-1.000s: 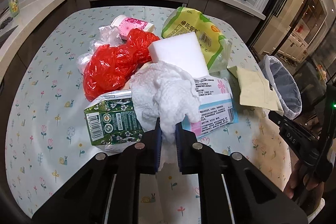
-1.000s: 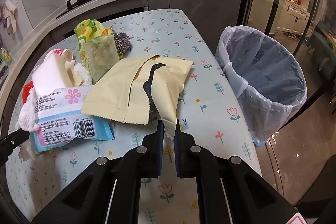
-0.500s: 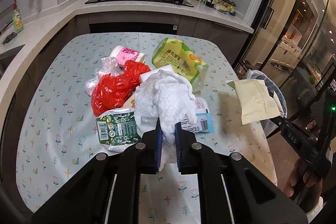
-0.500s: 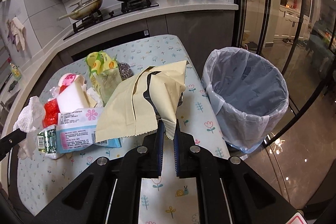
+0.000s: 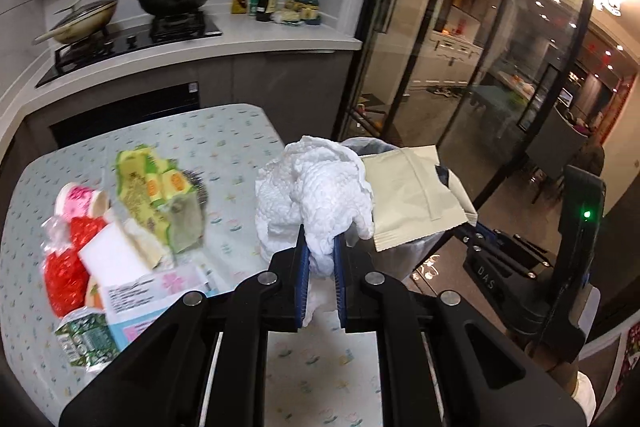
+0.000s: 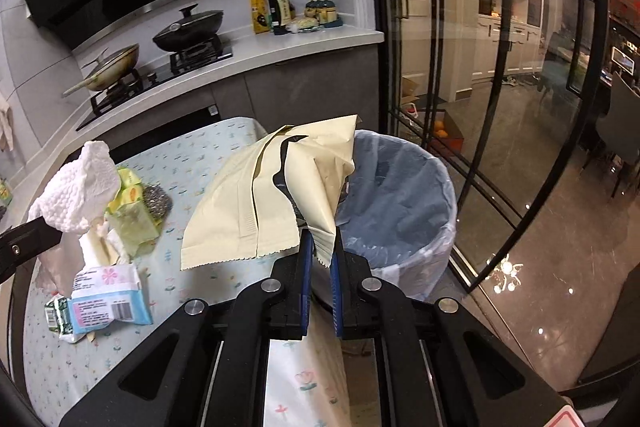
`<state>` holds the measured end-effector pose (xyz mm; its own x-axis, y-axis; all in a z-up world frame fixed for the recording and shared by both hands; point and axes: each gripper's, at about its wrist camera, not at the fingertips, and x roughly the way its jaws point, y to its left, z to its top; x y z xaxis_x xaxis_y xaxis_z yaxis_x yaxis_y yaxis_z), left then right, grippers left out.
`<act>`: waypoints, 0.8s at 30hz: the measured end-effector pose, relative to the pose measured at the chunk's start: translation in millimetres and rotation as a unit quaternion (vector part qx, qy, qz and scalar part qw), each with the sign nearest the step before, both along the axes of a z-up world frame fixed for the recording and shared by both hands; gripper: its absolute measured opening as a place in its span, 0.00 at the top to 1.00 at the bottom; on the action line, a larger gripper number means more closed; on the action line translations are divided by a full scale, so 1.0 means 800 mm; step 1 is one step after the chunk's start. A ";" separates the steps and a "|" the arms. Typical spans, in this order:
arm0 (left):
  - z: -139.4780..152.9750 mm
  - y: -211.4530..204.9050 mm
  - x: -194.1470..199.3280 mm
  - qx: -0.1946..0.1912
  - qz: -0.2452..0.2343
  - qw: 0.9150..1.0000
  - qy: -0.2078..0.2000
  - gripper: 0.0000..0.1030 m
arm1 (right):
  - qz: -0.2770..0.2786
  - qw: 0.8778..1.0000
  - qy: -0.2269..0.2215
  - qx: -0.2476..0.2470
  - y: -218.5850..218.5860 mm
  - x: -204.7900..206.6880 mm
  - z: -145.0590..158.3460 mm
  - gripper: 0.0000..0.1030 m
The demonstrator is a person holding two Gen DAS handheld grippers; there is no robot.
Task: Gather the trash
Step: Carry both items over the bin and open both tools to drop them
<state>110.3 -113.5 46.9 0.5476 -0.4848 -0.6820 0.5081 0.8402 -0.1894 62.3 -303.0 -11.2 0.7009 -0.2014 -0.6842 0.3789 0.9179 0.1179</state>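
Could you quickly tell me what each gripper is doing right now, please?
Left gripper: shut on the crumpled white paper towel.
Right gripper: shut on the torn beige wrapper, beside the lined trash bin.

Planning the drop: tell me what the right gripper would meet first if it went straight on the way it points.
Probably the bin. The right gripper, shut on the torn yellow wrapper, points at the bin's near rim, just off the table edge. Nothing else shows between them, though depth is unclear.

Your frames: dim indoor lighting, ceiling spots glaring off the glass door [image 6: 500, 107]. Table trash [image 5: 156, 195] motion-blurred. Strong fisheye bending, dark corners.
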 end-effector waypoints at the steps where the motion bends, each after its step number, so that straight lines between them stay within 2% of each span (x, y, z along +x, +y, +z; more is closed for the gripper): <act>1: -0.002 -0.016 0.005 0.000 -0.011 1.000 0.001 0.89 | -0.009 1.000 0.004 0.002 -0.013 0.003 -0.004 0.92; 8: -0.032 -0.121 0.058 0.000 -0.079 0.996 0.030 0.89 | -0.047 0.998 0.032 0.016 -0.080 0.034 -0.033 0.92; 17: -0.089 -0.198 0.125 0.004 -0.109 0.989 0.095 0.88 | -0.065 0.995 0.065 0.037 -0.114 0.071 -0.078 0.91; 19: -0.095 -0.206 0.132 0.004 -0.115 0.988 0.101 0.82 | -0.067 0.994 0.070 0.043 -0.116 0.077 -0.085 0.86; 21: -0.100 -0.210 0.139 0.005 -0.113 0.988 0.101 0.53 | -0.071 0.994 0.070 0.042 -0.116 0.079 -0.089 0.85; 23: -0.099 -0.208 0.140 0.000 -0.096 0.992 0.083 0.45 | -0.075 0.994 0.067 0.041 -0.116 0.081 -0.088 0.75; 24: -0.097 -0.206 0.140 -0.003 -0.093 0.992 0.080 0.43 | -0.077 0.994 0.061 0.038 -0.115 0.081 -0.085 0.63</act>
